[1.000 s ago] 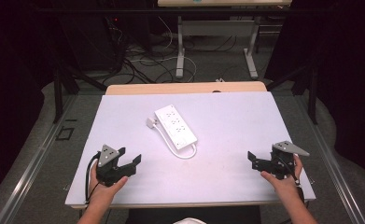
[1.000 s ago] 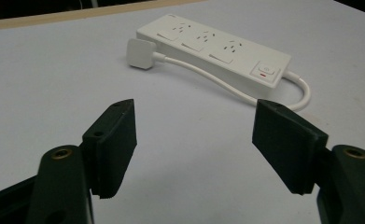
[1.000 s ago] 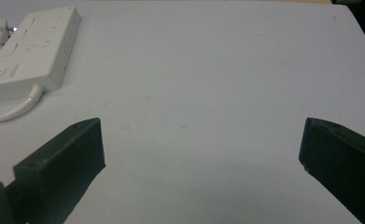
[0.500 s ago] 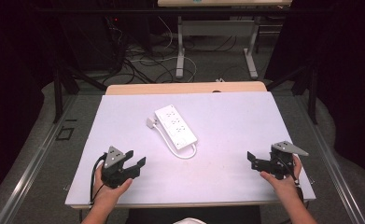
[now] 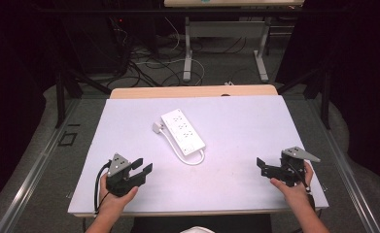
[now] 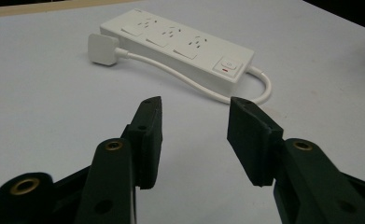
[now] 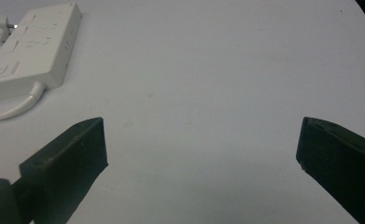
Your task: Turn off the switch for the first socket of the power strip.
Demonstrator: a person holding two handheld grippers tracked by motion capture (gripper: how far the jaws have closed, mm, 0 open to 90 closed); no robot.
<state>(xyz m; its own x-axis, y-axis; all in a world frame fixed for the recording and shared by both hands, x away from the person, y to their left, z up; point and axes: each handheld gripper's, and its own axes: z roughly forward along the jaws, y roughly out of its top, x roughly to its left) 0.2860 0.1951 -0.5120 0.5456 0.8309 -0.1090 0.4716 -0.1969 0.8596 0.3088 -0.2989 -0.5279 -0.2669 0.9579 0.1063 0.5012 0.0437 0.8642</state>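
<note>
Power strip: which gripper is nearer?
Left. The left gripper is just short of the power strip, near its cord loop, fingers open toward it. The right gripper is farther off toward the table's right edge.

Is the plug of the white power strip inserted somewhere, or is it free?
Free: the plug lies loose on the table beside the power strip.

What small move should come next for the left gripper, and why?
Probably ease the left gripper forward toward the power strip. Its fingers are open and empty, already facing the strip, which lies untouched on the table with its cable looped beside it.
</note>
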